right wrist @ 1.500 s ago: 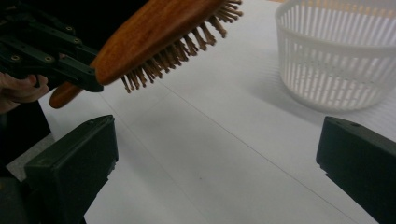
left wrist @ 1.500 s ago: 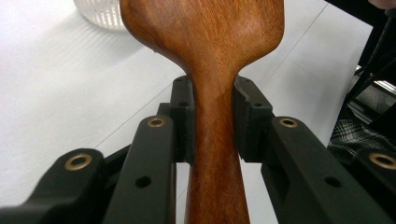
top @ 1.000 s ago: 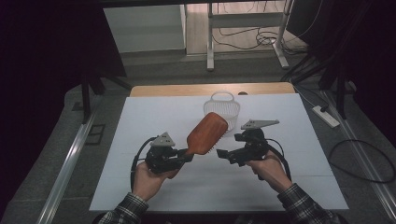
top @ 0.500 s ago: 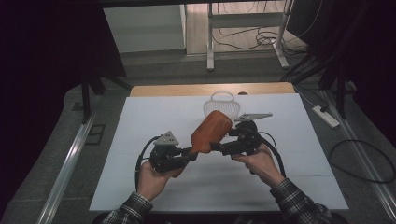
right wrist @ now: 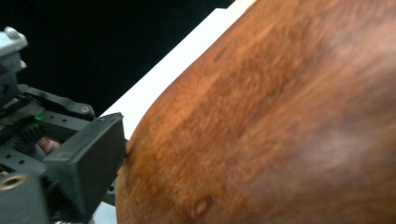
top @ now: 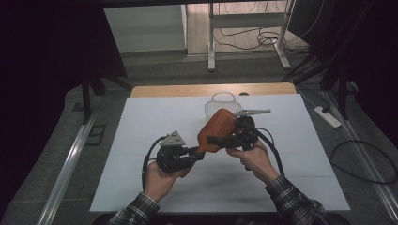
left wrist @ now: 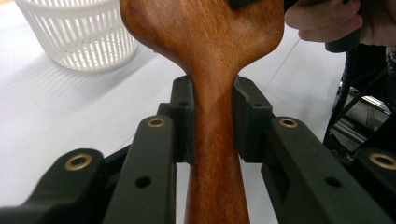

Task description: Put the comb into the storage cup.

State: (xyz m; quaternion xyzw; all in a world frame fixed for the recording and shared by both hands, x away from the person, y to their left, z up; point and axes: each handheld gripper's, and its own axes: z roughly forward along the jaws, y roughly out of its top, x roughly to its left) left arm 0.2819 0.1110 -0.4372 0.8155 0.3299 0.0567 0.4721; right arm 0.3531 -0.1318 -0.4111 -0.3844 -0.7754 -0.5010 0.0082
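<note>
A brown wooden paddle [top: 218, 129] with a wide blade and a narrow handle is held tilted above the white table top [top: 136, 136]. My left gripper [top: 199, 152] is shut on its handle; in the left gripper view both pads press the neck of the paddle [left wrist: 212, 56]. From the right, my right gripper [top: 213, 139] reaches over the blade. In the right gripper view the paddle blade [right wrist: 280, 116] sits very close, one black pad [right wrist: 84, 158] lies against its edge, and the other jaw is hidden behind the wood.
A white slotted plastic basket [top: 223, 104] stands on the table just behind the paddle and appears at the upper left as the basket [left wrist: 74, 32]. Table legs and cables lie on the floor beyond the far edge.
My right gripper has moved left, from beside the paddle to over its blade. The left gripper has kept its hold and the paddle has shifted slightly right.
</note>
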